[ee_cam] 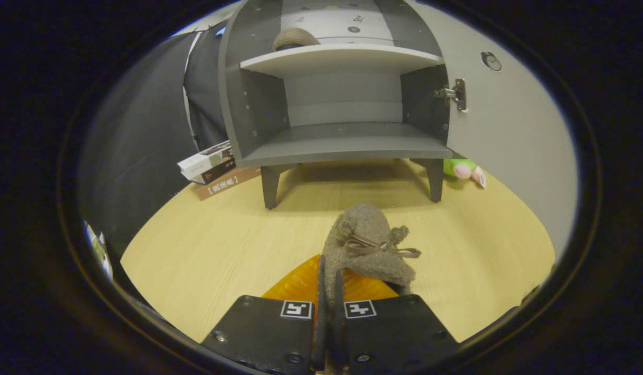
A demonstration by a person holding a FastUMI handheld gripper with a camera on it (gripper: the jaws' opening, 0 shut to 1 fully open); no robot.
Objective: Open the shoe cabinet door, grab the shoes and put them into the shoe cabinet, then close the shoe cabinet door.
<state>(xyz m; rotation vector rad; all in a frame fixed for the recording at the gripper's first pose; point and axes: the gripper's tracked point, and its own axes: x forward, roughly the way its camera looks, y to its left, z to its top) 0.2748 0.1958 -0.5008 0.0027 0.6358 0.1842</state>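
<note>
We face a grey shoe cabinet (342, 140) standing on short legs at the far side of a pale wooden floor (207, 250). Its door (509, 130) is swung wide open to the right, hinge showing, so both shelves are exposed. On the upper shelf, toward the left, rests a brownish rounded thing that may be the other shoe (294, 39), though the view there is too curved and small for us to be sure. The lower shelf looks bare.

Left of the cabinet, a few books (209, 165) lie stacked on the floor; to the right, behind the far leg, a green and pink soft toy (465, 170) peeks out.

Closest to us is a fuzzy brown slipper with a small bow (371, 245). It sits just ahead of the gripper (329, 291), its long axis pointing away from us toward the cabinet, which lies straight ahead and higher up. The fingers are nearly together, pinching the slipper's near end between them. We judge the next move is a lift forward onto a shelf.
</note>
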